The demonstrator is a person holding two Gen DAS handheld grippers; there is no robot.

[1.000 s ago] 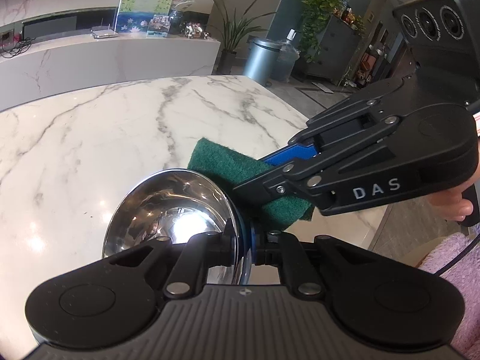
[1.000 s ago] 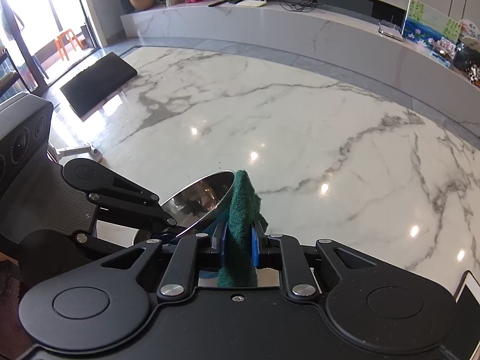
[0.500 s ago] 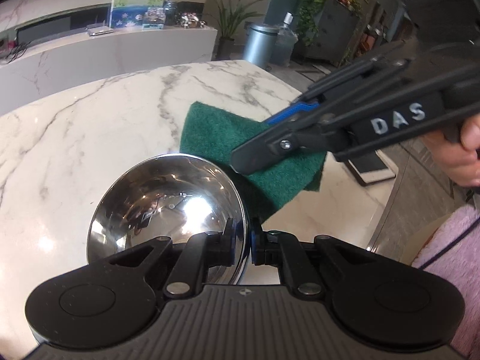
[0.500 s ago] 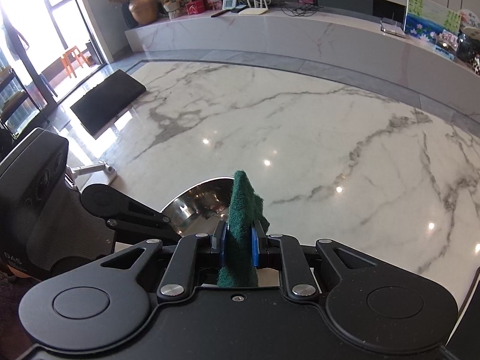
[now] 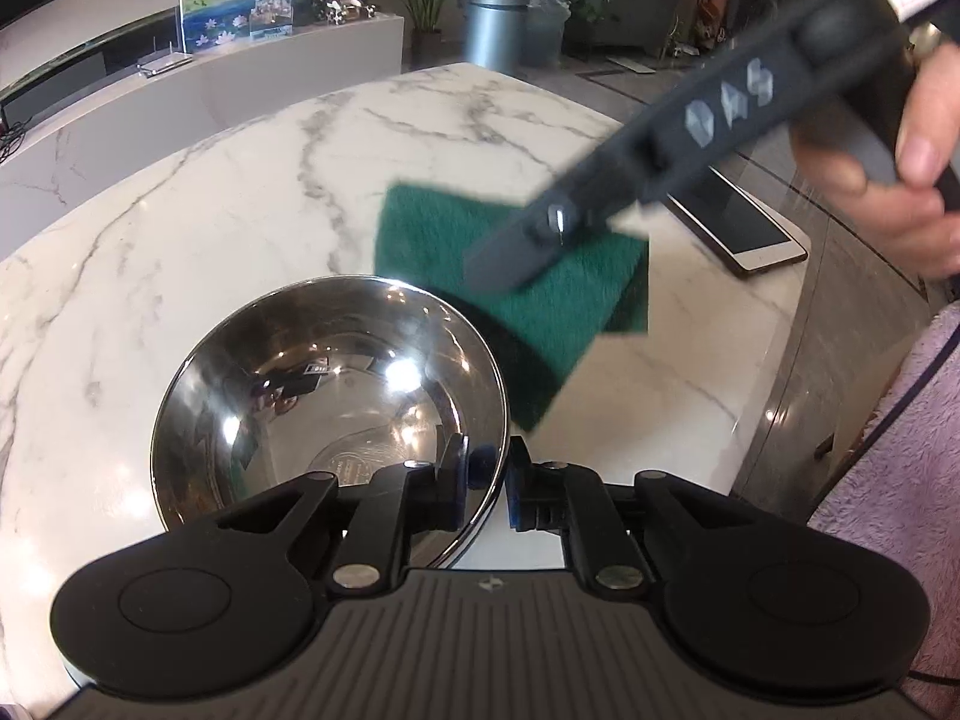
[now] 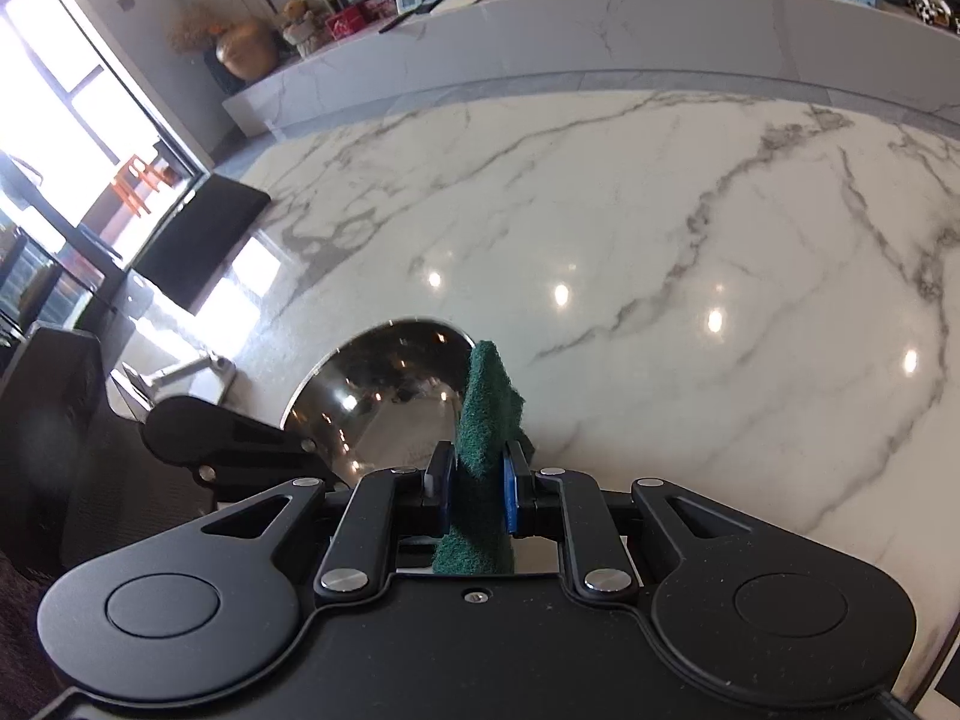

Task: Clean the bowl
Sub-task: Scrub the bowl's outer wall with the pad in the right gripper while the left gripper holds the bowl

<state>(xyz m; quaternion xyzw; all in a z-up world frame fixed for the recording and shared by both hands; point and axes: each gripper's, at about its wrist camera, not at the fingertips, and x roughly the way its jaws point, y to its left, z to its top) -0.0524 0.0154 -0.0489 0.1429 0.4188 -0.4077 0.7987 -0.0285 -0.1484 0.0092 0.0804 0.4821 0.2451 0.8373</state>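
Observation:
A shiny steel bowl is held over the white marble table. My left gripper is shut on its near right rim. The bowl also shows in the right wrist view. My right gripper is shut on a green scouring pad, which stands upright between its fingers. In the left wrist view the right gripper hovers above and to the right of the bowl, with the pad hanging just beyond the bowl's far right rim, apart from it.
A white tablet lies at the table's right edge. A long marble counter with pictures and small devices runs behind the table. A black mat lies at the table's far left. A grey bin and plants stand beyond.
The right gripper has lifted the pad up and away from the bowl, to the right. The bowl's opening has tipped up to face the left wrist camera.

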